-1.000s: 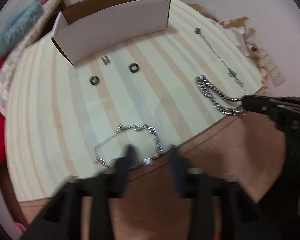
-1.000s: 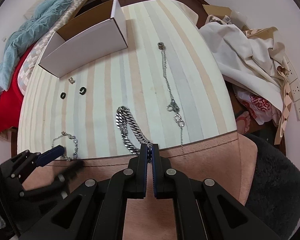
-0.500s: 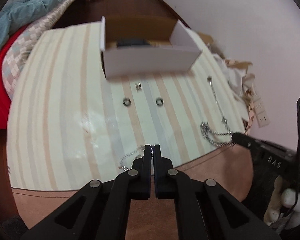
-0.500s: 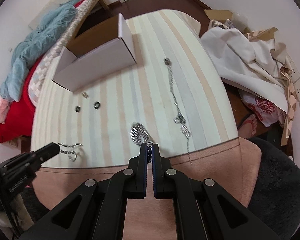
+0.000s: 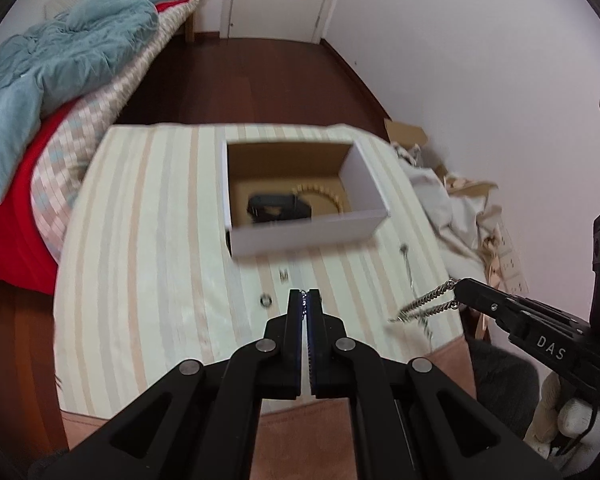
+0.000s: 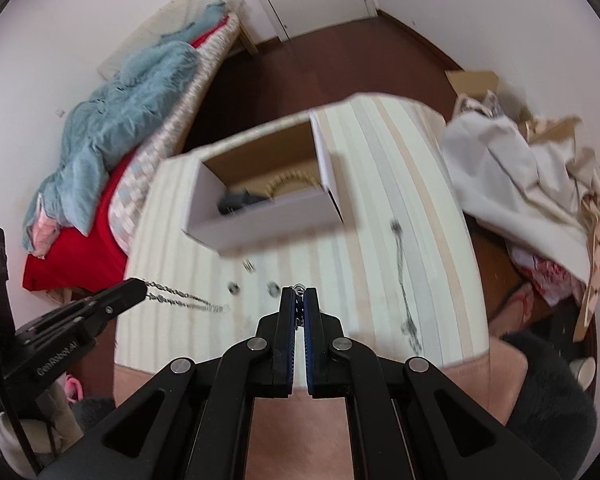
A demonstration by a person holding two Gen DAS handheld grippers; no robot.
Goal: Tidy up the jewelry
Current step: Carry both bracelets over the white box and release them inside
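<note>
a bed [image 5: 60,128] with a blue blanket [image 5: 56,60] and a red cover is seen at the far left, beside the striped tabletop [image 5: 148,248]. the left tool [image 6: 138,290] is clenched on a thin twisted silver chain [image 6: 184,300], which is seen in the right wrist view trailing from its tip out over the tabletop edge, lifted clear of the surface; the free end is blurred. further right on the tabletop, two small dark rings [image 6: 233,288] and a small silver clasp-like piece [image 6: 249,267] are left lying in front of the open white cardboard box [image 5: 304,236]. inside the box a black item [image 5: 278,206] and a gold beaded bracelet [image 5: 322,196] are seen on the brown floor of the box. the right tool [image 5: 456,298] is clenched on a thicker silver curb chain [image 5: 424,306], which is shown in the left wrist view hanging in a doubled loop from its tip above the near right part of the tabletop. just beyond it a long thin necklace [image 6: 400,264] is laid out straight on the tabletop, running from near the box toward the near edge. a gloved hand [image 5: 572,412] is seen gripping the right tool's handle. at the far right, crumpled white cloth [image 6: 512,176] and cardboard scraps are piled against the wall
</note>
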